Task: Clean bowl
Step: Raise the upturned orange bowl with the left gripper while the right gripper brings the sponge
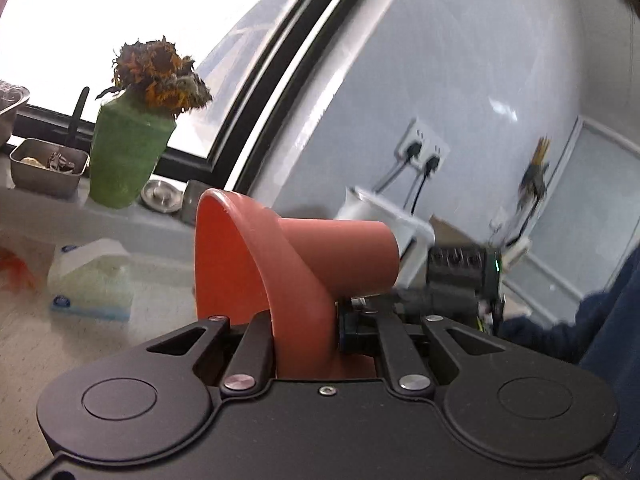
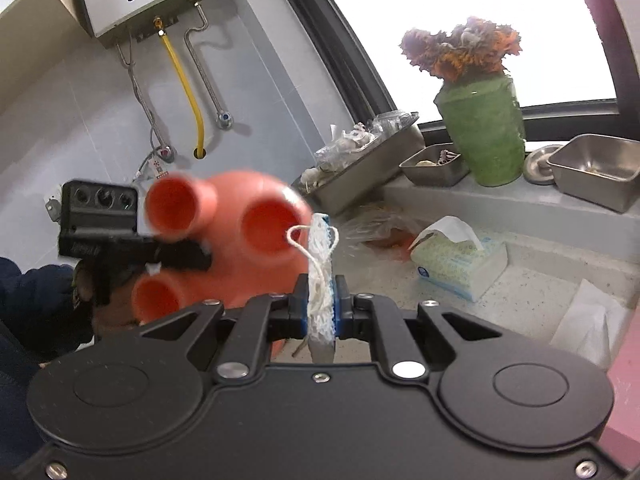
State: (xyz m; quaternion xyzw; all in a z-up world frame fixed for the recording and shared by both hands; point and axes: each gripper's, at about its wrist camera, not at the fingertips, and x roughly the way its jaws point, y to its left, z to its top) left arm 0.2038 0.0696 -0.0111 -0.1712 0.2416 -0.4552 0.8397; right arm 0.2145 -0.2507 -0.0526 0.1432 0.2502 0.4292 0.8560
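Tongs [image 2: 322,312] above speckled counter [image 2: 540,292]

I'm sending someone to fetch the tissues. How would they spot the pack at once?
Start at the window and its grey sill, where a green vase of dried flowers stands. On the speckled counter just below lies the tissue pack: soft, pale green and blue, a white tissue sticking up, unlike the steel trays above.

- The sill [image 2: 500,196] is crowded: green vase [image 2: 482,132], steel trays [image 2: 596,176].
- The tissue pack [image 2: 460,264] stands on the counter [image 2: 540,296]; beside it the counter is bare.
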